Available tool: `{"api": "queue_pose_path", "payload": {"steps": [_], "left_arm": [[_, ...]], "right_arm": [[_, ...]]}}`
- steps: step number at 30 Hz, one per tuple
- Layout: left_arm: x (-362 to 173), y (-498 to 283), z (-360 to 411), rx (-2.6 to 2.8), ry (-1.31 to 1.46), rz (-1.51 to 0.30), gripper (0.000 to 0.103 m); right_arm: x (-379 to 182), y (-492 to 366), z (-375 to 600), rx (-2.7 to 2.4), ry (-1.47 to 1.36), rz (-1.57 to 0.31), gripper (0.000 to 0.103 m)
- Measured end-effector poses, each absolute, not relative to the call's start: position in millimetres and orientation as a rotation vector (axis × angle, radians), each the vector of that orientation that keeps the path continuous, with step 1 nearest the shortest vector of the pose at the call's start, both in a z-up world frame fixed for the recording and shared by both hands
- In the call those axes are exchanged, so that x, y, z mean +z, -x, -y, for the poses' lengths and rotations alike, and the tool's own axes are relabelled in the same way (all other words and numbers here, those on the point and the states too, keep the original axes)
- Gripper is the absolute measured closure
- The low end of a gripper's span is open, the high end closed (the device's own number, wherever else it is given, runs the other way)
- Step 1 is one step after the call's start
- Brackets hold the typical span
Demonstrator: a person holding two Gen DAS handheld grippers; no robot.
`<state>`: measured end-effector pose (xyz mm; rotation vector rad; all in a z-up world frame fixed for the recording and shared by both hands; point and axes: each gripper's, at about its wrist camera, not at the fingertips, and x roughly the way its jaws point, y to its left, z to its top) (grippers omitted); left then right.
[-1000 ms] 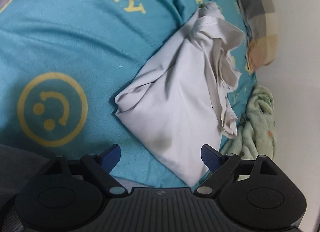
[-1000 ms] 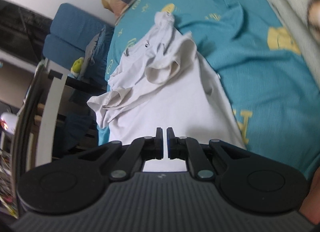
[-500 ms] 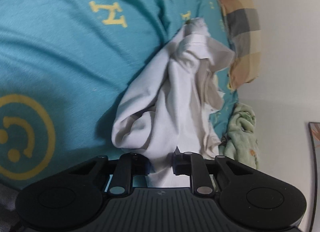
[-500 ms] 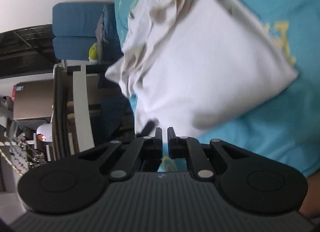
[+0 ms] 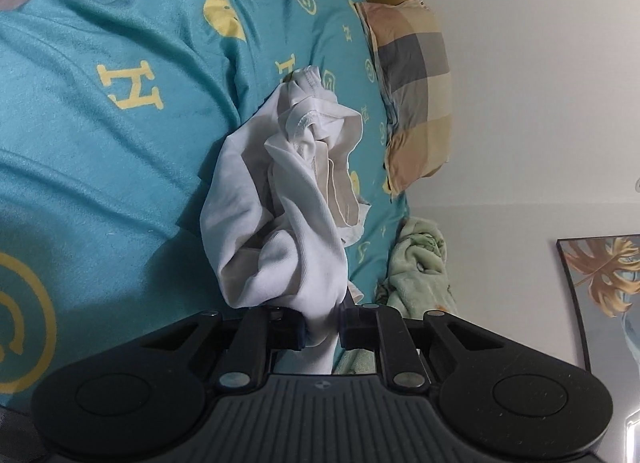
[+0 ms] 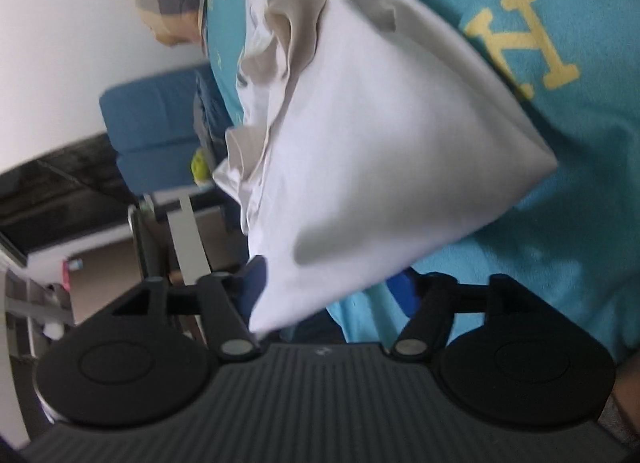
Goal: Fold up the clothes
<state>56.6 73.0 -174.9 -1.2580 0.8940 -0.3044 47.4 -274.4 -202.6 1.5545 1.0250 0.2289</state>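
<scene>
The left gripper [image 5: 322,333] pinches a bunched corner of the white garment [image 5: 288,199], its jaws drawn close on the cloth. The right gripper [image 6: 332,289] has its jaws spread wide, with a loose corner of the garment [image 6: 380,151] draped between them and hiding part of the near finger (that view is blurred). The garment lies crumpled on the teal bedspread [image 5: 120,167]. Just beside the garment bunches a green blanket [image 5: 420,267]; beyond it, at the bedspread's far edge, a checked pillow [image 5: 412,91] leans against the wall [image 5: 540,83].
</scene>
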Motion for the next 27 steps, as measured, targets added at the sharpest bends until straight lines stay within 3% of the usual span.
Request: {"api": "queue_pose_path", "payload": {"steps": [9, 12, 13, 14, 17, 27], "left_arm": [[-170, -68, -97, -0.287, 1.283, -0.857, 0.089], [-170, -67, -99, -0.289, 1.281, -0.845, 0.089], [-169, -68, -99, -0.289, 1.275, -0.843, 0.089], [-168, -68, -98, -0.289, 1.266, -0.843, 0.089], [-155, -61, -98, -0.301, 1.261, -0.831, 0.089], [-91, -20, -101, -0.346, 1.267, -0.780, 0.090]], "right_arm": [[-201, -40, 301, 0.039, -1.477, -0.935, 0.033], [-193, -35, 312, 0.005, -1.418, -0.873, 0.061], [-189, -35, 313, 0.013, -1.389, -0.858, 0.080], [-184, -37, 314, 0.020, -1.349, -0.846, 0.088], [-168, -38, 317, 0.047, -1.298, -0.774, 0.093], [-90, -19, 322, 0.161, -1.207, -0.609, 0.094]]}}
